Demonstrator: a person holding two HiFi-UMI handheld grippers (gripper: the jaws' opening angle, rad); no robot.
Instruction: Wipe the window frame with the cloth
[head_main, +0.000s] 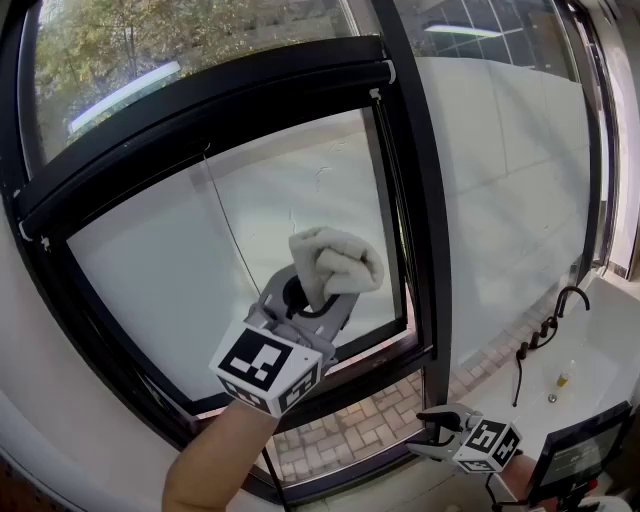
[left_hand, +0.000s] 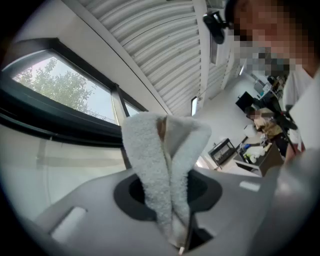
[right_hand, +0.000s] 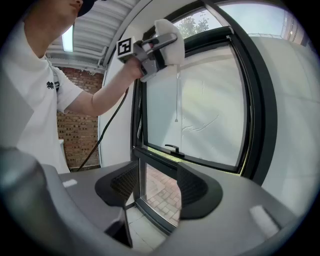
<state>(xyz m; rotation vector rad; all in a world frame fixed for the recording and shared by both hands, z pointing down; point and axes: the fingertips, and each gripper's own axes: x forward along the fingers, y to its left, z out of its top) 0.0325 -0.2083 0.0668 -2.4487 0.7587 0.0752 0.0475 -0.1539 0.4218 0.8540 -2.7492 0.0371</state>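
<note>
A folded pale grey fleecy cloth sticks up from my left gripper, which is shut on it. The gripper is raised in front of the window pane, near the black vertical frame bar. In the left gripper view the cloth rises between the closed jaws. In the right gripper view the left gripper with the cloth is up by the top of the black window frame. My right gripper hangs low at the bottom right, open and empty; its fingers stand apart.
A black top rail slants across the window. A handle sits on the lower sash rail. A black cable hangs from the left arm. A brick wall is behind the person. Paving bricks show through the lower glass.
</note>
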